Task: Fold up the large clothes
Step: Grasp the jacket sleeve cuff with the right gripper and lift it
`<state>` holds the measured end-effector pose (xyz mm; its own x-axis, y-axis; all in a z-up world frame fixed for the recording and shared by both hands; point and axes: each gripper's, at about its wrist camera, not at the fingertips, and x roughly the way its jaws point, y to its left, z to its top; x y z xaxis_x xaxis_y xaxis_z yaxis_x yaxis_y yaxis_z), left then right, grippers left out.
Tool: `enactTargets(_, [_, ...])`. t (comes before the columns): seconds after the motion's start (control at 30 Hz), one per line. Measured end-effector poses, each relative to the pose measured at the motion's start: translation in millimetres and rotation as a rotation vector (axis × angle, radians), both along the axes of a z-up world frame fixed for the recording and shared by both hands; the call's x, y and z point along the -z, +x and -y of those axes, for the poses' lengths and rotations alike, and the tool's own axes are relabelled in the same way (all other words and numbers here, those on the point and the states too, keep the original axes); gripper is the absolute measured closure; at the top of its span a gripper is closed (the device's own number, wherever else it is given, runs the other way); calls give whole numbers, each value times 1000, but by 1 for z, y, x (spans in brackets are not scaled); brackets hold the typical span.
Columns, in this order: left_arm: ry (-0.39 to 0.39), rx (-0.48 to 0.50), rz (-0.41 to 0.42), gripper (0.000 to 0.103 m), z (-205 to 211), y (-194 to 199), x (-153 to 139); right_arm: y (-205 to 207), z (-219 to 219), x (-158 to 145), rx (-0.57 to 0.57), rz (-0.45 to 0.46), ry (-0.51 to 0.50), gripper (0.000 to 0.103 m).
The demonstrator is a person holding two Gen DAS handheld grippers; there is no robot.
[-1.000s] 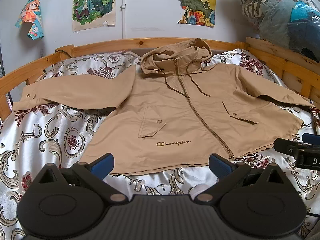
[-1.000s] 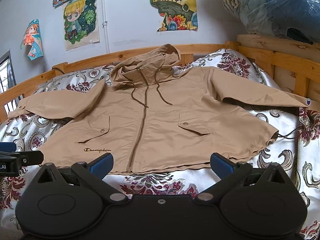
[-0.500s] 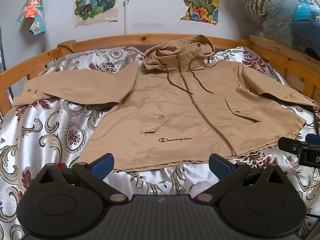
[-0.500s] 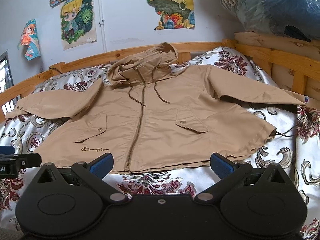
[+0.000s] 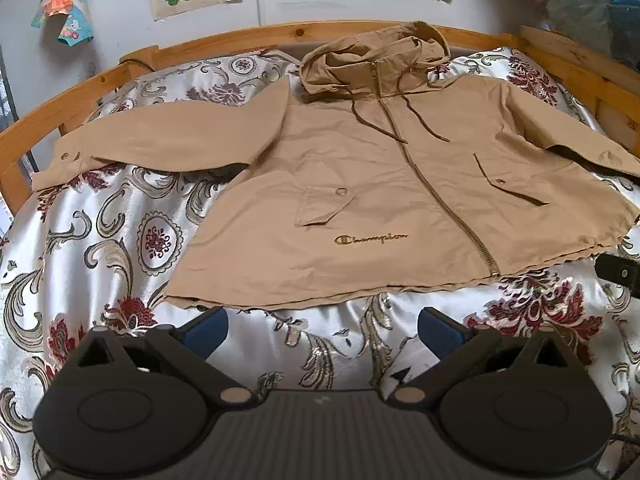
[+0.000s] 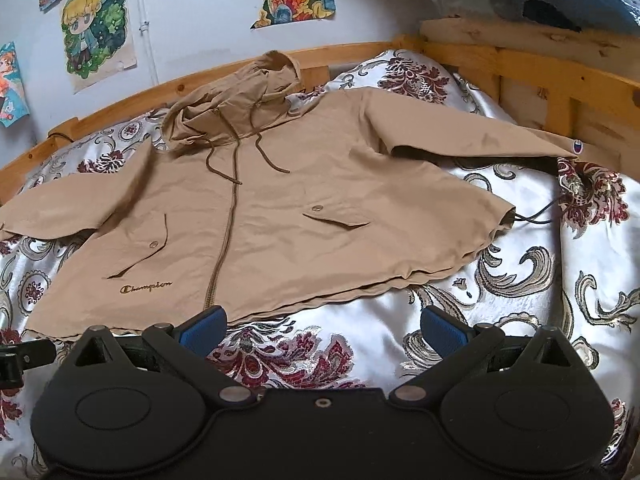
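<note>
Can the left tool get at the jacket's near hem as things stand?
Probably yes. The left tool is open, empty, and sits just short of the hem, with only bare bedspread between them; nothing lies on that edge.

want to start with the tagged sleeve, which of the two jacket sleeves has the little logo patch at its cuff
The sleeve lying toward the wooden side rail; a small Champion patch sits at its cuff. The other sleeve shows only a snap.
</note>
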<state>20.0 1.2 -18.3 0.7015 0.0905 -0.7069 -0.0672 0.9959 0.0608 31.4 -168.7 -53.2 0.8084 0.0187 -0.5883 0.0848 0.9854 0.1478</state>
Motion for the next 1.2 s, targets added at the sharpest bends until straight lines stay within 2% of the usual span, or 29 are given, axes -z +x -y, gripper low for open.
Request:
enactTargets(0.23, [16, 65, -5, 0, 15, 22, -30, 2, 17, -8, 68, 14, 39, 1])
enactTargets(0.37, [51, 159, -30, 0, 31, 56, -53, 12, 40, -23, 157, 37, 68, 1])
enactTargets(0.47, [81, 200, -35, 0, 47, 86, -63, 19, 70, -37, 188, 70, 126, 1])
enactTargets(0.57, [68, 228, -42, 0, 61, 116, -64, 19, 102, -45, 244, 105, 180, 1])
enactTargets(0.7, [-11, 298, -44, 0, 75, 159, -52, 41, 144, -50, 300, 134, 240, 7])
enactTargets(0.8, [-60, 364, -2, 0, 83, 187, -31, 70, 167, -44, 321, 132, 287, 10])
enactTargets(0.93, [-12, 406, 42, 0, 83, 210, 1, 111, 194, -29, 373, 115, 453, 20])
enactTargets(1.0, [4, 404, 34, 0, 76, 219, 17, 129, 201, -23, 412, 92, 478, 24])
enactTargets(1.1, [1, 372, -29, 0, 62, 235, 36, 147, 205, -12, 493, 76, 480, 25])
enactTargets(1.2, [-13, 320, -63, 0, 42, 238, 43, 150, 206, 0, 559, 110, 486, 26])
